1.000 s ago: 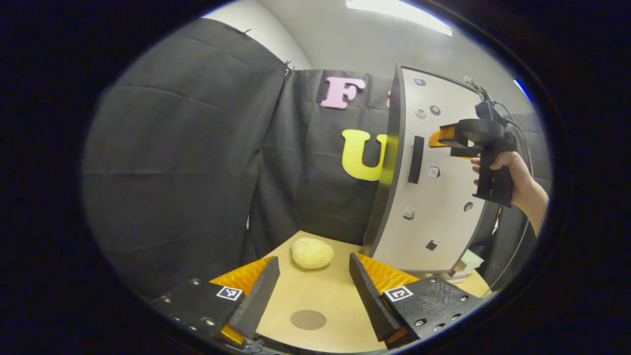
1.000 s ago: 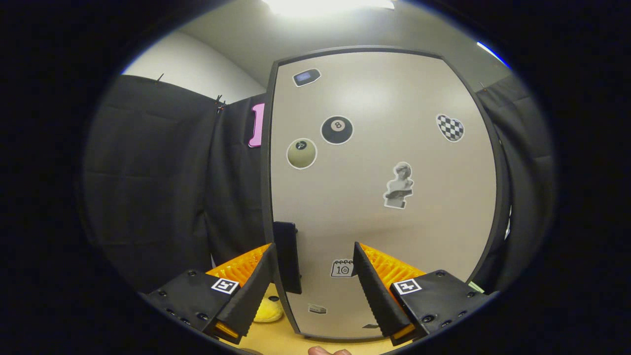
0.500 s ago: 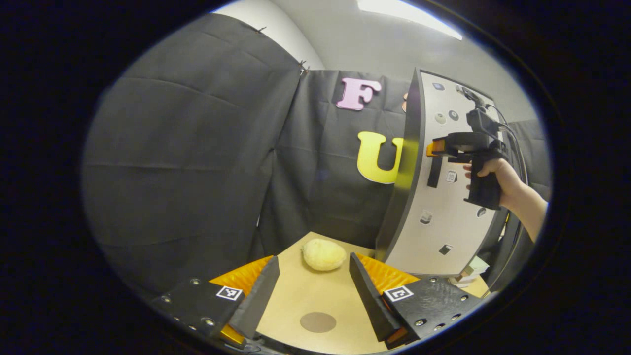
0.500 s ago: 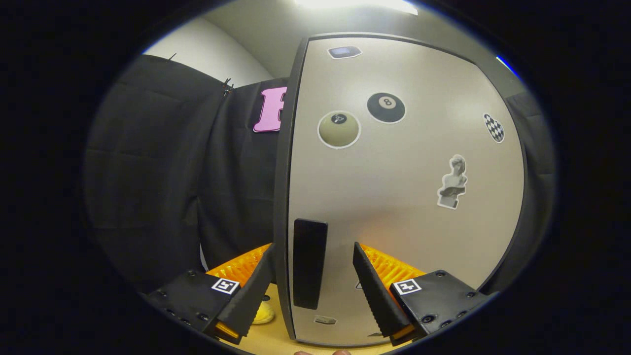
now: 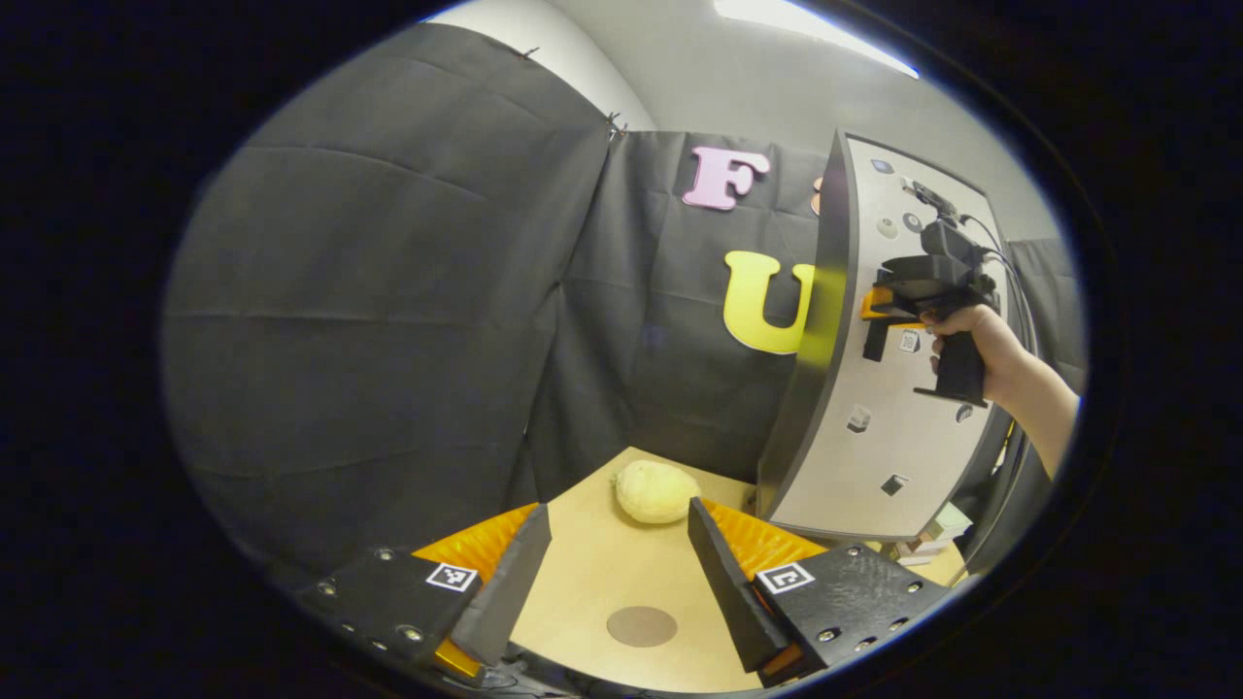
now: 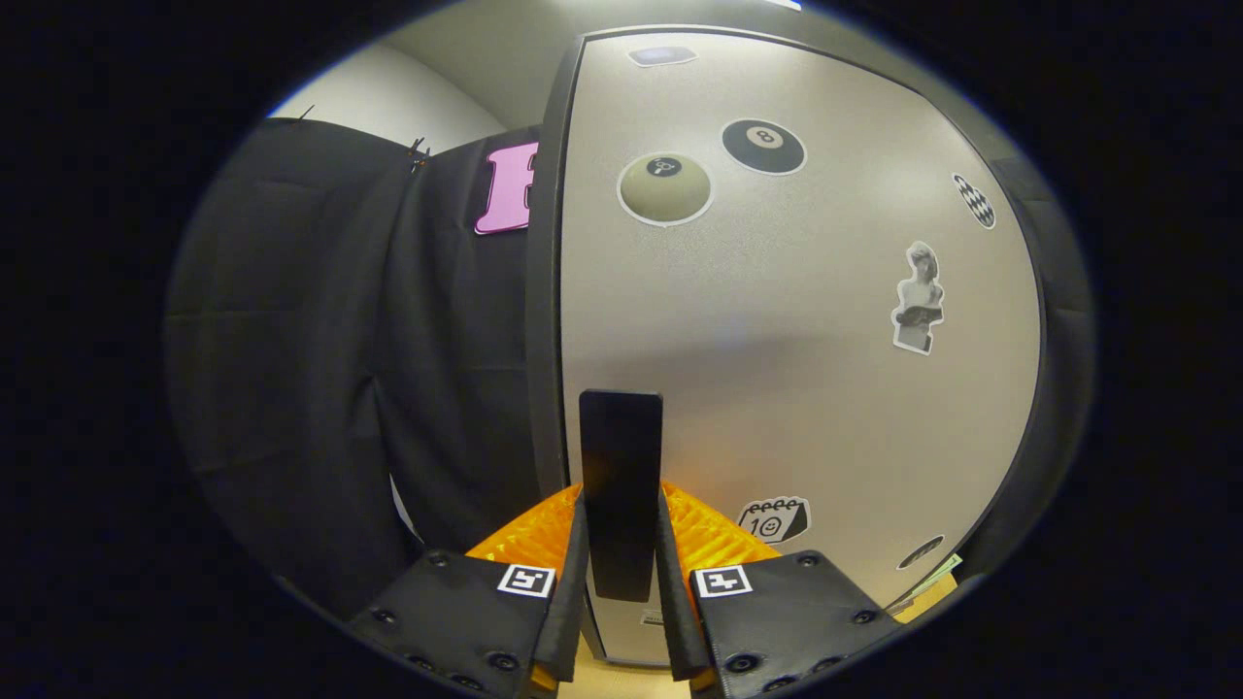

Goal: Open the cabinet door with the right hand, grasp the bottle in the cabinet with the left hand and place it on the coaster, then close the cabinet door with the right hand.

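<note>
In the right gripper view the pale cabinet door [image 6: 777, 320], dotted with stickers, stands close in front and lies flush with its dark frame. My right gripper [image 6: 621, 582] is shut on the door's black upright handle [image 6: 621, 466], one finger on each side. The left gripper view has the cabinet [image 5: 889, 427] at the right, with a hand [image 5: 981, 335] holding the right gripper [image 5: 879, 303] at the handle. My left gripper [image 5: 618, 512] hovers open over the wooden table [image 5: 583, 582]. A round brown coaster [image 5: 642, 626] lies between its fingers. The bottle is hidden behind the door.
A pale yellow rounded object [image 5: 656, 491] lies on the table just left of the cabinet's base. Small pale items [image 5: 937, 529] sit by the cabinet's lower right corner. Black cloth walls close off the left and back.
My right gripper moved in onto the door handle and shut on it. The left gripper view has panned a little, so the cabinet sits further right; the left gripper stays open.
</note>
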{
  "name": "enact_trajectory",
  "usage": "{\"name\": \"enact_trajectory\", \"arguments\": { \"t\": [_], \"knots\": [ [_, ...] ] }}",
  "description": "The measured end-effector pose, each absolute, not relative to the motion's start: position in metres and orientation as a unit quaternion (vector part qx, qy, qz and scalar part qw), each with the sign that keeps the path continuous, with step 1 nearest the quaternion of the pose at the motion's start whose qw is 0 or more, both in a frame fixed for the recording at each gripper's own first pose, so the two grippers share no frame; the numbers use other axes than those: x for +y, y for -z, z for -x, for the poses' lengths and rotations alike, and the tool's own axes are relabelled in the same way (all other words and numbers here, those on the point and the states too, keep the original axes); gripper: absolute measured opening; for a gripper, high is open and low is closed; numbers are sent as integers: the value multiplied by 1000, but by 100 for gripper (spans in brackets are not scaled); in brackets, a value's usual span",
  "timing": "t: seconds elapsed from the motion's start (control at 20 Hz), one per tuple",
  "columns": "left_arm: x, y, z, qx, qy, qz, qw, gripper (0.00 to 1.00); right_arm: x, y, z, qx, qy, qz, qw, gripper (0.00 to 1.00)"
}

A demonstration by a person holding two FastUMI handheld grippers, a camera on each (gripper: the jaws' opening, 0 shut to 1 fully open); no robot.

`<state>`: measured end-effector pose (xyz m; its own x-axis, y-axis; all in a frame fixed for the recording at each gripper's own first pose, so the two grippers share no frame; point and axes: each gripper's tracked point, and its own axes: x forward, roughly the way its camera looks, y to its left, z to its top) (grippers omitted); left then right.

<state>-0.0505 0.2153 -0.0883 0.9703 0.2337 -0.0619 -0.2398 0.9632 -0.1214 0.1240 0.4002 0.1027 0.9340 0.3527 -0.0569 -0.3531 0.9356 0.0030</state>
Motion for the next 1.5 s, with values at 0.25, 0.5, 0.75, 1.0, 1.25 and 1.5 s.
{"name": "enact_trajectory", "arguments": {
  "t": [0.25,0.5,0.75,1.0,1.25,1.5],
  "knots": [
    [213,88,57,25,-119,56,991,86,400,-102,-123,34,-192,2,981,34],
    [198,89,56,29,-106,53,993,86,398,-102,-112,31,-242,4,970,17],
    [178,84,59,28,-85,40,995,86,392,-102,-81,31,-285,14,958,17],
    [160,86,65,29,-67,30,997,86,369,-99,-49,22,-313,7,949,17],
    [138,85,59,34,-42,23,998,86,351,-96,-44,33,-335,-9,942,16],
    [114,79,52,33,-16,2,999,86,340,-95,-40,42,-335,-23,941,17]
  ]
}}
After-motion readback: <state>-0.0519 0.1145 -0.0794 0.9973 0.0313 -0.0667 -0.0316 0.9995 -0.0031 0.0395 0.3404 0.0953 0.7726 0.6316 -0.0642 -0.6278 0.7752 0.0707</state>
